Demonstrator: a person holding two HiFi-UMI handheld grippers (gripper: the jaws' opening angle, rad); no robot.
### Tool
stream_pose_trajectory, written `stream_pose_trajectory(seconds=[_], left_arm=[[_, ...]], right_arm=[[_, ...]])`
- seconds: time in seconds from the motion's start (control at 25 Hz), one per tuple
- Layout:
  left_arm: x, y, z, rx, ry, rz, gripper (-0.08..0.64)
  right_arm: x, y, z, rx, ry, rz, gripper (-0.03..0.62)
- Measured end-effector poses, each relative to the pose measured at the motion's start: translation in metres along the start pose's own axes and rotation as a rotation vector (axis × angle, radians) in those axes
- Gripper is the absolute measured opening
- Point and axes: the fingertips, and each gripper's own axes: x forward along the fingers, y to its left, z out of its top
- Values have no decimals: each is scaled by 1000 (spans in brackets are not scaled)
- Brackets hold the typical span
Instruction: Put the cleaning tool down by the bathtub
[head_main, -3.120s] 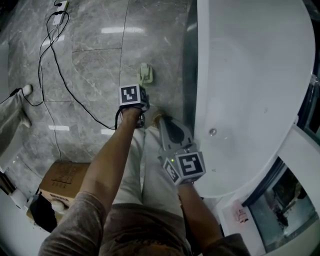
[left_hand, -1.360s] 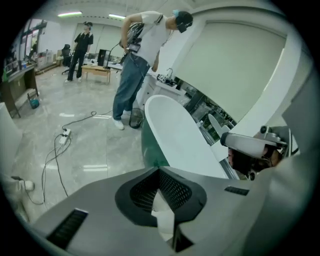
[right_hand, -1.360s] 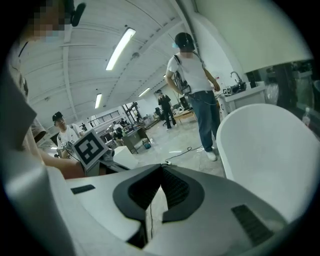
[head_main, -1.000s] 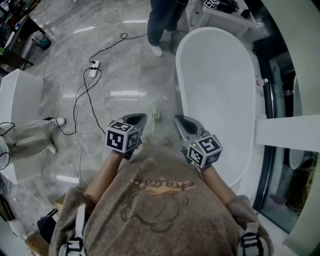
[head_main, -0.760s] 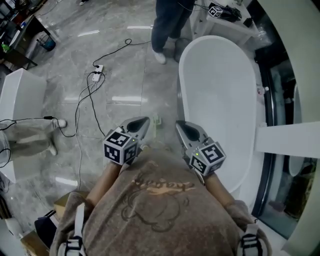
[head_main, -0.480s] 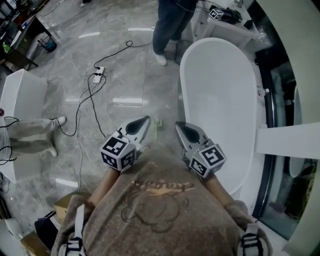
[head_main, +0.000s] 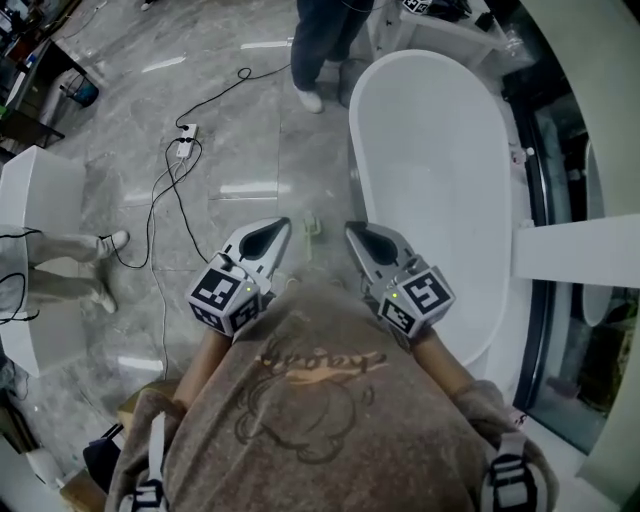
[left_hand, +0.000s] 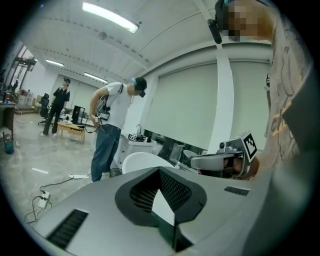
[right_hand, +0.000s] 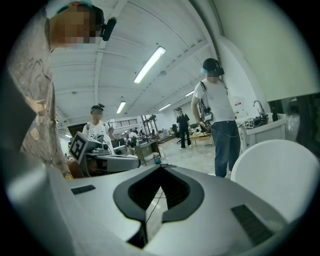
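The cleaning tool (head_main: 311, 226), small and pale green, lies on the grey marble floor right beside the white bathtub (head_main: 440, 170), and no gripper touches it. Both grippers are held up against my chest, high above it. My left gripper (head_main: 283, 226) is shut with nothing in it; in the left gripper view its jaws (left_hand: 161, 172) meet with no gap. My right gripper (head_main: 352, 232) is also shut and empty, its jaws (right_hand: 160, 170) pressed together. Each gripper view shows the other gripper, the right gripper (left_hand: 200, 161) and the left gripper (right_hand: 115, 161), and the bathtub rim (left_hand: 137, 161) (right_hand: 275, 165).
A person in jeans (head_main: 320, 40) stands at the tub's far end. A black cable with a power strip (head_main: 185, 135) runs across the floor at left. Farther left are a white block (head_main: 40, 220) and someone's shoe (head_main: 115, 240). A cardboard box (head_main: 135, 405) sits behind me.
About three seconds ago I crouched with both grippers low by the tool; since then I have stood up. Over the last second both shut grippers stayed near my chest, shifting slightly.
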Motion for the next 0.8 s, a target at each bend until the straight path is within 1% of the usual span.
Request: stream_pose_trajectory(seconds=[0.28, 0.44, 0.6, 0.8], left_arm=[[-2, -12, -5, -24, -3, -11, 0], [-3, -12, -10, -25, 0, 23, 2], [-6, -11, -12, -46, -21, 26, 2], [-9, -6, -16, -78, -23, 28, 2]], right_arm=[[-10, 1, -1, -1, 5, 30, -2], [-11, 6, -6, -4, 22, 64, -2], [-9, 9, -12, -10, 41, 87, -2], [1, 5, -12, -11, 34, 106, -2]])
